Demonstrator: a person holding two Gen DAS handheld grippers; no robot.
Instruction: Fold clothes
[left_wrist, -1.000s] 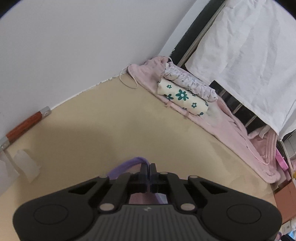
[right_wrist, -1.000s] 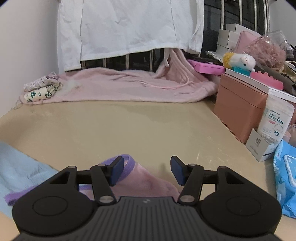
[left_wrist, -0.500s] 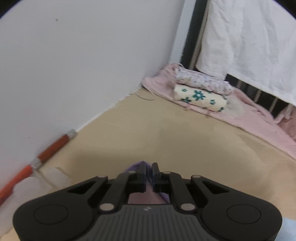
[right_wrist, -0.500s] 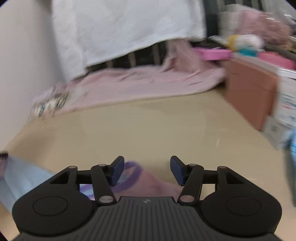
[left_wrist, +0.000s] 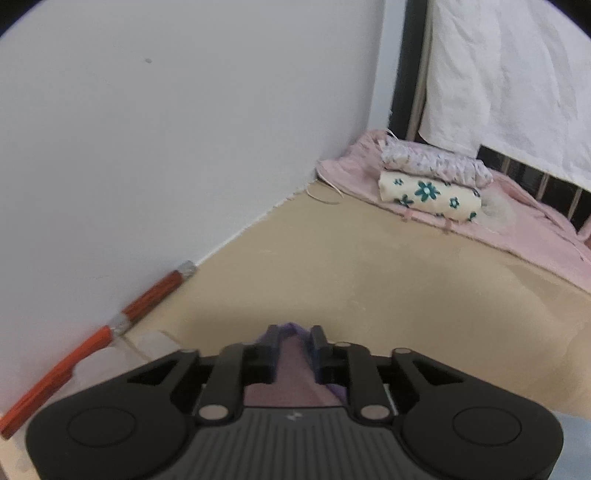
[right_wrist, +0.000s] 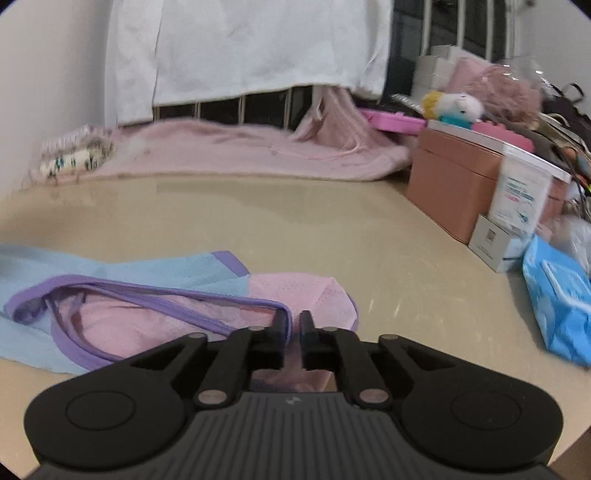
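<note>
Grippers trade roles on the beige table (right_wrist: 332, 229): left gripper (left_wrist: 294, 338), clamped a second ago, now parts around the mesh garment's (right_wrist: 147, 288) purple trim, while right gripper (right_wrist: 294, 325) has apparently closed on its pink edge, readying a fold.

Left gripper (left_wrist: 294, 338): the 2 black fingers (left_wrist: 270, 345) stand a little apart, with a fold of cloth rising between them; whether they grip it cannot be told. Right gripper (right_wrist: 294, 324): the 2 fingers (right_wrist: 281, 325) stand nearly together, a narrow gap between them, their tips at a cloth edge. Both point forward, low over the surface.
</note>
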